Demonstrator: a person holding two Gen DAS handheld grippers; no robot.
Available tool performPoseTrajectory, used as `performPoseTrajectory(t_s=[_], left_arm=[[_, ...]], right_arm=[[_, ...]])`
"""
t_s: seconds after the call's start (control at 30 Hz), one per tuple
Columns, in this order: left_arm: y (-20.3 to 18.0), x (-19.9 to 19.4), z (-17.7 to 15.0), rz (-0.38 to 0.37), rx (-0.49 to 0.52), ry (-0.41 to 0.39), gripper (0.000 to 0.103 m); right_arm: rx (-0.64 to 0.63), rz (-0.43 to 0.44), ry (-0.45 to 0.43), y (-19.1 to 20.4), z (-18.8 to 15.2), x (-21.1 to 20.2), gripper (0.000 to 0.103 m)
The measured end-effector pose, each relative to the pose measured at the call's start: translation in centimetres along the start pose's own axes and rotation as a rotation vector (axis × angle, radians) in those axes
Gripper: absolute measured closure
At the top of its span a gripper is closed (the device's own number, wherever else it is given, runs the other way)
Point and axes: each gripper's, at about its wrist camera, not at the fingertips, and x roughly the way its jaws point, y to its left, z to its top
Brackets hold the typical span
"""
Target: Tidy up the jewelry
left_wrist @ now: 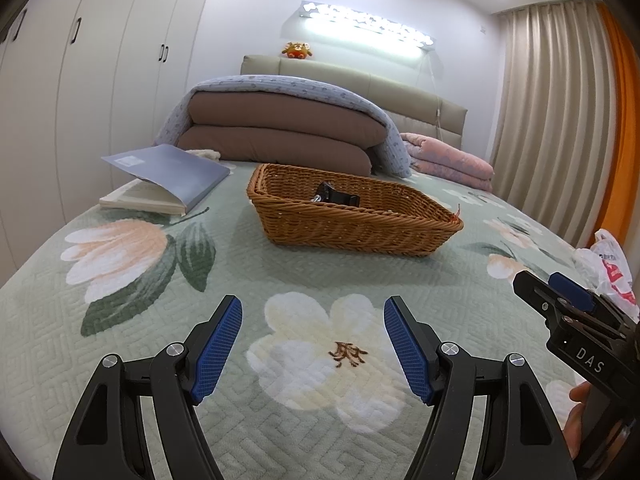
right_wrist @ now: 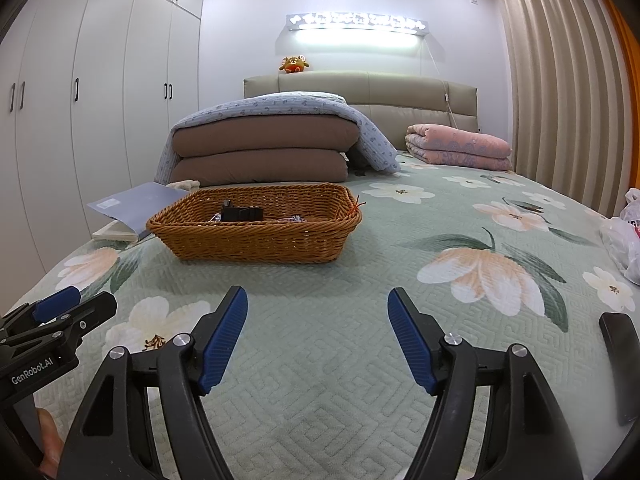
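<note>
Both the left gripper point(left_wrist: 313, 350) and right gripper point(right_wrist: 318, 340) hover open and empty; the far brown woven wicker basket point(right_wrist: 256, 240) looks light and stiff, best gripped at its rim.

Basket point(right_wrist: 256, 240) wall hides most of the contents; black item point(right_wrist: 242, 213) and small shiny bits beside it too small to identify. Plastic bag point(right_wrist: 626, 236) at the bed's right edge cut off by frame. Book point(right_wrist: 120, 208) partly behind basket.
</note>
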Motion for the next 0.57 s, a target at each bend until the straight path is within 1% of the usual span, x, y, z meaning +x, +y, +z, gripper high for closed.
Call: performPoseTrajectory(t_s=[0.57], left_arm=[[-0.07,-0.35,0.08,0.013,0.022,-0.028,0.028]], right_arm=[[-0.001,-0.001,0.0,0.07,-0.02,-0.01,0.027]])
